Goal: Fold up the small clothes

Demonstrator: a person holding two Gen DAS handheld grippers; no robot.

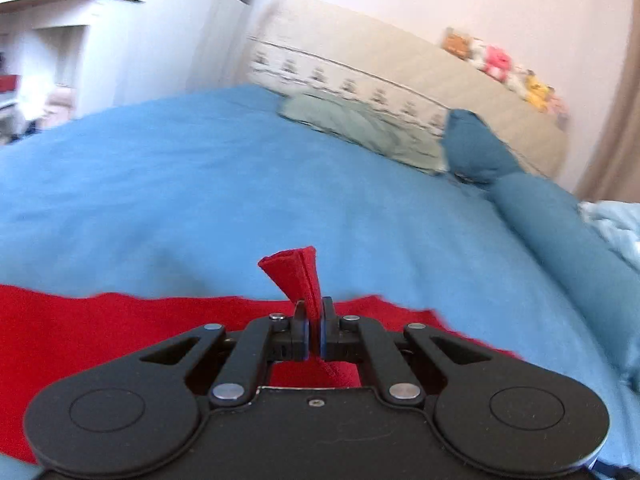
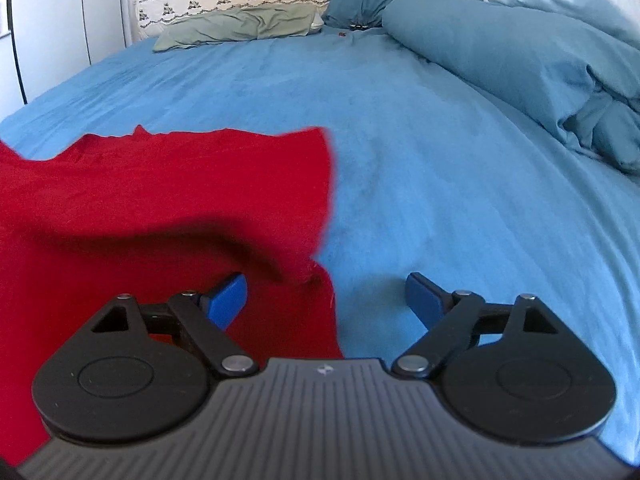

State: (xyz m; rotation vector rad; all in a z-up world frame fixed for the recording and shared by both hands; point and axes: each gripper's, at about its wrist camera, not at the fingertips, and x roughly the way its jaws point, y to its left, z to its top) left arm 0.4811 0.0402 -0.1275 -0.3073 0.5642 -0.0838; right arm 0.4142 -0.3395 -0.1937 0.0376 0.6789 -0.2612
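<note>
Blue bedspread [image 2: 440, 140] lies bare beyond red garment [image 2: 160, 200]; left gripper [image 1: 314, 322] pinches its hem, right gripper [image 2: 326, 300] spread wide.

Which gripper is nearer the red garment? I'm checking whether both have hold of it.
Left. The left gripper is shut on a pinched fold of the red garment. The right gripper hangs open over its edge, pads not pressing it.
</note>
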